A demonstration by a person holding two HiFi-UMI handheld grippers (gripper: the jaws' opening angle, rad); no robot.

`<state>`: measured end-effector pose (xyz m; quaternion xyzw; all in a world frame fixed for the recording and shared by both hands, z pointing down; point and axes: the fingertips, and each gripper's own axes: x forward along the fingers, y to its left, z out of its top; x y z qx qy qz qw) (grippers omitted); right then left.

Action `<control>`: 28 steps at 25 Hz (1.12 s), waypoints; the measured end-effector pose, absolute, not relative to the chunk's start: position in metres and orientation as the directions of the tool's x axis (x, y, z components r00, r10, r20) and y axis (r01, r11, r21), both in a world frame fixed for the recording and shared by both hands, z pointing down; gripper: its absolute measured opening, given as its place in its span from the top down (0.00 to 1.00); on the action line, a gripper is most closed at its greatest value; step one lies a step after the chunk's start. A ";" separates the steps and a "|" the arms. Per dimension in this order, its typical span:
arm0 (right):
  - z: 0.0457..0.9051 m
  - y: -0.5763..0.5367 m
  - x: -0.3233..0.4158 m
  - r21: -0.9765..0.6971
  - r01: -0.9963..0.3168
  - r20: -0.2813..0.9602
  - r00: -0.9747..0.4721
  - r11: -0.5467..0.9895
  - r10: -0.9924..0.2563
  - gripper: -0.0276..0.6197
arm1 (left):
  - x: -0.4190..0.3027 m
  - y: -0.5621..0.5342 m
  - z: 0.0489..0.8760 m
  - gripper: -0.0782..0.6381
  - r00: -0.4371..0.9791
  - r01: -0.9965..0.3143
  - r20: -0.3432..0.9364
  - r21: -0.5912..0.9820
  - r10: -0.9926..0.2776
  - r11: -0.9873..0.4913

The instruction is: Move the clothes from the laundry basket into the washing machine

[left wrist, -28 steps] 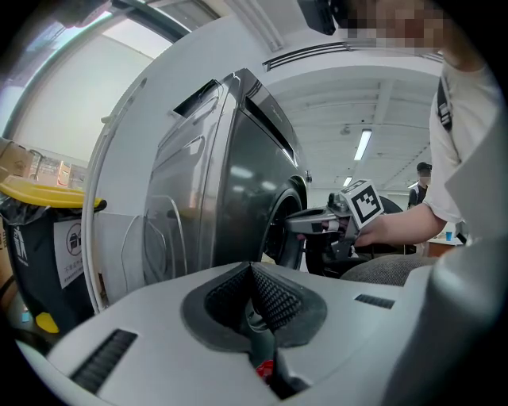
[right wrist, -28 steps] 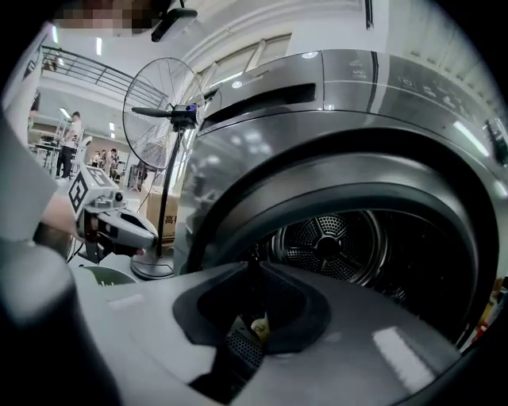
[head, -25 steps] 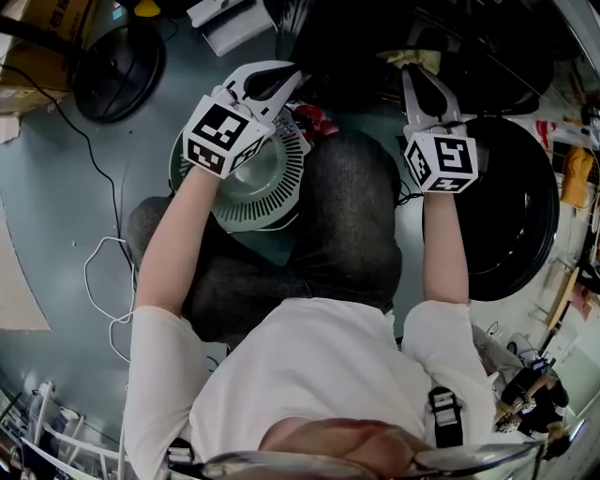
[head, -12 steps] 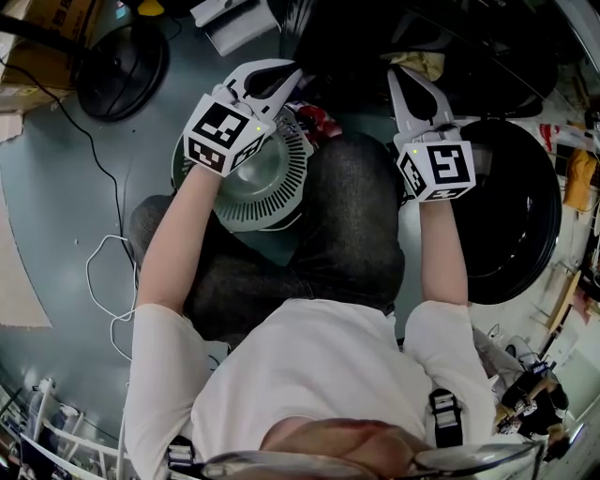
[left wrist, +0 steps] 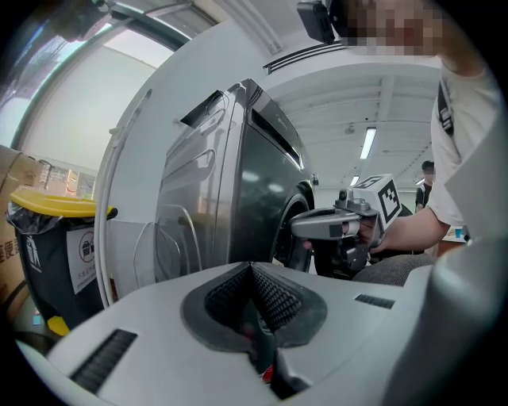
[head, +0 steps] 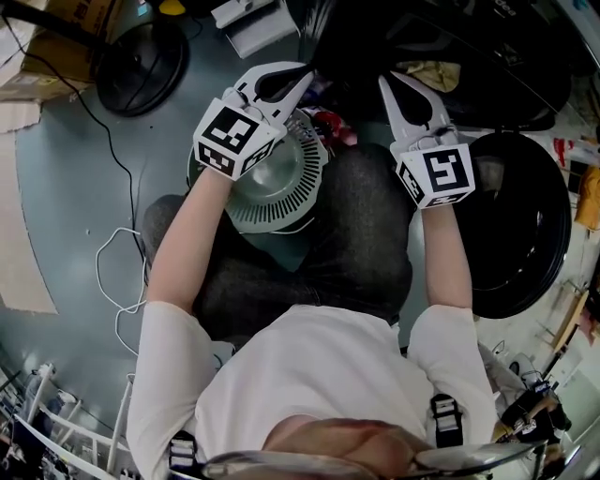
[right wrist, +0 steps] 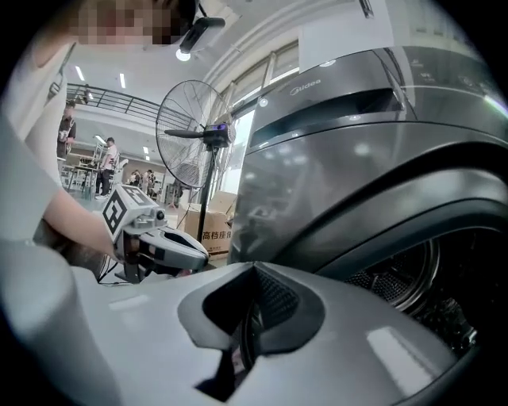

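Note:
In the head view a round white slatted laundry basket (head: 281, 192) stands on the floor before my knees, with a red cloth (head: 330, 123) at its far rim. My left gripper (head: 307, 73) hovers over the basket's far side, jaws together; in the left gripper view (left wrist: 252, 270) a speck of red shows below the tips. My right gripper (head: 386, 81) is shut and empty, in front of the dark washing machine (head: 450, 37). A pale yellowish cloth (head: 433, 73) lies in the machine's opening just right of it. The right gripper view shows the drum (right wrist: 413, 293).
The machine's round door (head: 525, 225) hangs open at the right. A round black base (head: 141, 66), a cardboard box (head: 66, 28) and a white cable (head: 117, 272) are on the floor at the left. A standing fan (right wrist: 198, 135) and a yellow-lidded bin (left wrist: 55, 238) are nearby.
My right gripper has drawn back leftward from the machine's opening, leaving the yellowish cloth inside. The left gripper has stayed over the basket.

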<state>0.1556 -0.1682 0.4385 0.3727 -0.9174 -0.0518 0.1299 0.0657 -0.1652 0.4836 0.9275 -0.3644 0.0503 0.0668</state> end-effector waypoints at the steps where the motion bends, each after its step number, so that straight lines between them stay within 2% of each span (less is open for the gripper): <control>1: 0.438 -0.168 0.152 0.195 -0.660 0.199 -0.698 0.726 -0.688 0.94 | 0.063 -0.166 0.480 0.88 0.725 -0.688 0.134 0.087 -0.676 -0.721; 13: 0.434 -0.159 0.072 0.239 -0.435 0.207 -0.851 0.868 -0.483 0.94 | 0.002 -0.167 0.459 0.88 0.610 -0.792 0.093 0.035 -0.787 -0.610; 21: 0.444 -0.144 -0.009 0.277 -0.251 0.209 -0.926 0.927 -0.313 0.94 | -0.080 -0.161 0.458 0.88 0.446 -0.895 0.084 0.074 -0.891 -0.441; 28: 0.448 -0.145 -0.068 0.290 -0.189 0.226 -0.939 0.938 -0.259 0.94 | -0.143 -0.145 0.451 0.88 0.333 -0.942 0.057 0.061 -0.941 -0.329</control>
